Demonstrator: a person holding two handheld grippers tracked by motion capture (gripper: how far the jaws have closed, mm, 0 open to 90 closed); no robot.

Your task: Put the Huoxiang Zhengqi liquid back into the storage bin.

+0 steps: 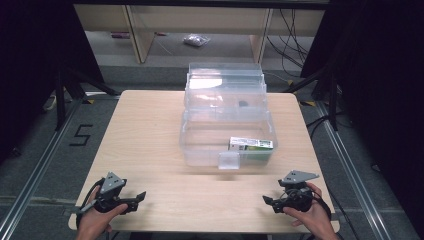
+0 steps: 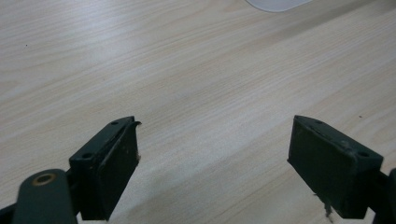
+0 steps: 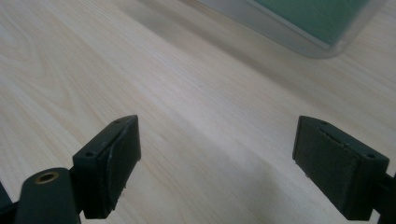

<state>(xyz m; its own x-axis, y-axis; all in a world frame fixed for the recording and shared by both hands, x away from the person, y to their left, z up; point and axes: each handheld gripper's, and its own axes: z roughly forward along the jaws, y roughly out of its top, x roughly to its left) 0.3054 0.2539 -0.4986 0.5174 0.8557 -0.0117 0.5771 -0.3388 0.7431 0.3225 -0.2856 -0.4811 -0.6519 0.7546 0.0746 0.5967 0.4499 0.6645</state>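
A clear plastic storage box (image 1: 195, 150) stands open at the middle of the wooden table (image 1: 145, 125), its lid (image 1: 225, 85) tipped back behind it. Inside, at the right front, lies a green and white carton (image 1: 251, 144). A clear latch flap (image 1: 229, 160) hangs at the box's front. My left gripper (image 1: 137, 198) rests near the table's front left, held by a hand, jaws wide apart with nothing between them (image 2: 215, 163). My right gripper (image 1: 267, 201) sits at the front right, also open and holding nothing (image 3: 217, 163). The box's corner (image 3: 299, 28) lies ahead of the right gripper.
Bare wood spans between the two grippers and in front of the box. Beyond the table stand wooden shelf legs (image 1: 137, 35), a plastic bag (image 1: 196, 40) on the floor, and cables (image 1: 292, 40). Dark curtains flank both sides. A floor marking "5" (image 1: 80, 135) lies left.
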